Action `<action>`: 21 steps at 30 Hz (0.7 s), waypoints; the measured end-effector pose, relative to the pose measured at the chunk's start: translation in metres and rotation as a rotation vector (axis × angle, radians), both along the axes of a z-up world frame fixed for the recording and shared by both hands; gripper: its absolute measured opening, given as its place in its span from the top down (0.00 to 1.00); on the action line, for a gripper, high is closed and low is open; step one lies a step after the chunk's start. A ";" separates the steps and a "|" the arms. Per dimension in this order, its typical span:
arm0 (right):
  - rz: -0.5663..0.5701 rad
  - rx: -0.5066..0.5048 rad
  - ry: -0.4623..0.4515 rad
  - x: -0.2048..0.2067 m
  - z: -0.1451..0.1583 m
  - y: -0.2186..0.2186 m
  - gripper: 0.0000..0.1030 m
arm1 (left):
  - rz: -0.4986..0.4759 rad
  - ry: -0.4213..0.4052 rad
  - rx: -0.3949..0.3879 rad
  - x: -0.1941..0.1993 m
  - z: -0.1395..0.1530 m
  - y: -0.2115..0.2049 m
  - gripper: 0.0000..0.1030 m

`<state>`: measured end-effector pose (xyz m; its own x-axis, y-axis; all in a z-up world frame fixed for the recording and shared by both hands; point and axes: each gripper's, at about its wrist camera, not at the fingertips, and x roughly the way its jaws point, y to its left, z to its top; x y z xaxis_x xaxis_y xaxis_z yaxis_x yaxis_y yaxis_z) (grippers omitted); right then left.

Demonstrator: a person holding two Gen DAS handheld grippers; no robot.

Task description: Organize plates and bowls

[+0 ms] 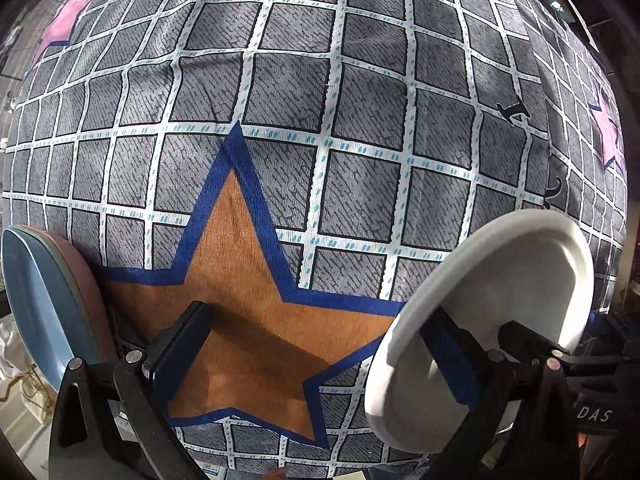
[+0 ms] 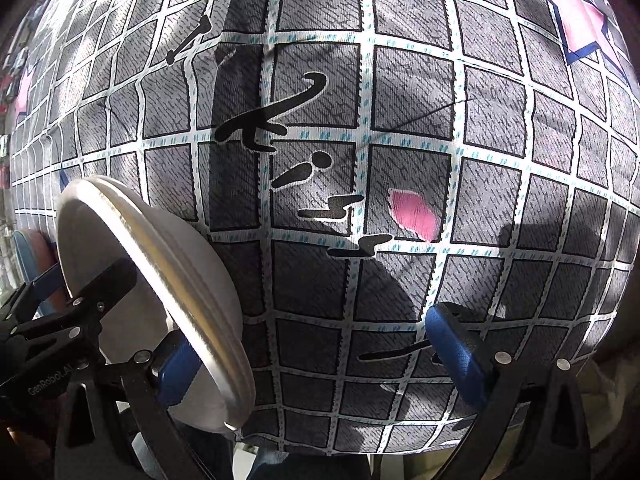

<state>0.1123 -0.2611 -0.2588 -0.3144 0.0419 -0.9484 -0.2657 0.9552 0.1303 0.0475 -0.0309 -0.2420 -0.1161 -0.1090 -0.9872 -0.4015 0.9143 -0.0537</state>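
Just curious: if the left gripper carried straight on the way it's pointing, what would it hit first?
Most likely the cloth, on its orange star. Nothing lies between the open left gripper's fingers, though the gap to the cloth is unclear.

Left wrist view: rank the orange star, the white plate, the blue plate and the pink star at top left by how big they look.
1. orange star
2. white plate, though nearness may inflate it
3. blue plate, partly cut off
4. pink star

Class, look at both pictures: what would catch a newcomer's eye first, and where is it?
A big orange star, edged in blue, fills the lower middle of the grey checked cloth in the left view. A white plate stands on edge at the right, beside the open left gripper. A blue plate and a pink plate peek in at the left edge.
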 end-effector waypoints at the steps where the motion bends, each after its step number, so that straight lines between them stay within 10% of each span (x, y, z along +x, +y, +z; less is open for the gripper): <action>1: -0.003 0.001 0.000 -0.002 0.000 -0.002 0.00 | -0.001 -0.001 0.000 0.000 0.000 -0.002 0.00; 9: -0.014 -0.001 0.064 0.000 0.001 -0.001 0.01 | -0.008 0.021 -0.009 0.020 0.005 -0.011 0.09; 12: 0.019 0.017 0.041 -0.001 0.009 0.005 0.18 | -0.037 -0.010 -0.049 0.025 0.014 -0.024 0.37; 16: 0.090 0.088 0.044 -0.009 0.019 0.028 0.73 | -0.031 -0.005 -0.102 0.030 0.014 -0.032 0.63; 21: 0.107 0.062 0.041 -0.005 0.020 0.028 0.73 | -0.046 -0.009 -0.105 0.030 0.014 -0.031 0.62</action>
